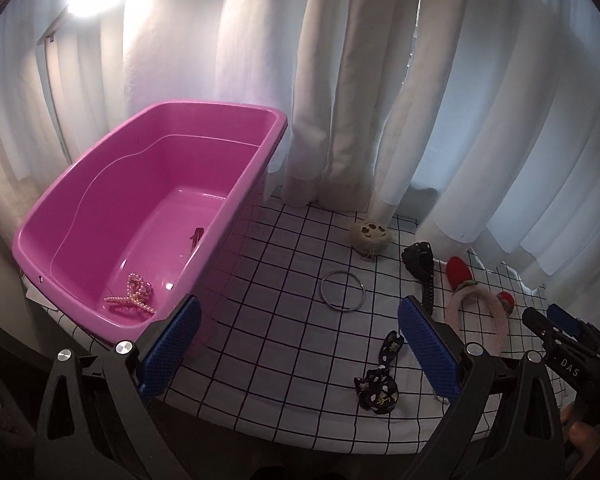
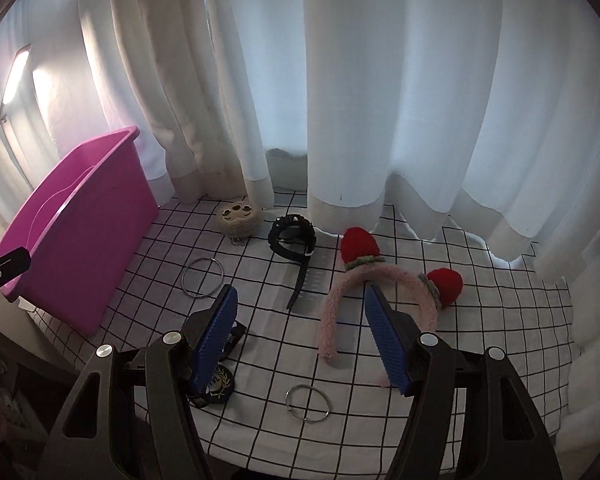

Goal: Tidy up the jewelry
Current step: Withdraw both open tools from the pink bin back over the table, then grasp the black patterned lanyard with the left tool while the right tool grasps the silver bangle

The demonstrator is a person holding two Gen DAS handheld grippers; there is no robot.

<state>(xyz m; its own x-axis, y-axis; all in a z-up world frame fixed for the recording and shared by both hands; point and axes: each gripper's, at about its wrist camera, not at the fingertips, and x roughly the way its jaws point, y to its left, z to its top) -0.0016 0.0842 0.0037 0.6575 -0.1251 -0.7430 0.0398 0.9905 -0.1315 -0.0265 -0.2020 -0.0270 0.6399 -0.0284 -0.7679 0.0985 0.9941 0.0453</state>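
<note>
1. Pink plastic makes the tub (image 1: 100, 200), which I use as the landmark; it stands on the checked cloth (image 1: 284, 352) before the white curtain (image 2: 380, 80). Inside it already lie a pearl hair claw (image 1: 134, 296) and a small red clip (image 1: 196, 236).
2. Outside the tub, to its right, the jewelry still waits: a metal ring (image 2: 202, 278) just beside the tub wall, a beige plush piece (image 2: 238, 220) and a black watch (image 2: 296, 246) further right, then the fluffy headband with red strawberries (image 2: 372, 292) farthest from the tub. A second metal ring (image 2: 308, 403) and a dark patterned scrunchie (image 1: 378, 388) lie nearer the table edge.
3. The left gripper (image 1: 300, 344) is spread wide and holds nothing; it hovers near the front corner of the tub. The right gripper (image 2: 300, 340) is also spread and empty, over the headband's left arm.
4. Handling, as I judge: the headband is light and soft outside but springy, so a pinch on the padded arch is best. The rings are thin, hard and slippery, lying flat; they probably need a grip at the rim. The watch is stiffer; take the strap.
5. Writing: white letters "DAS" show on the right gripper in the left view; the scrunchie's print is too small to read.
</note>
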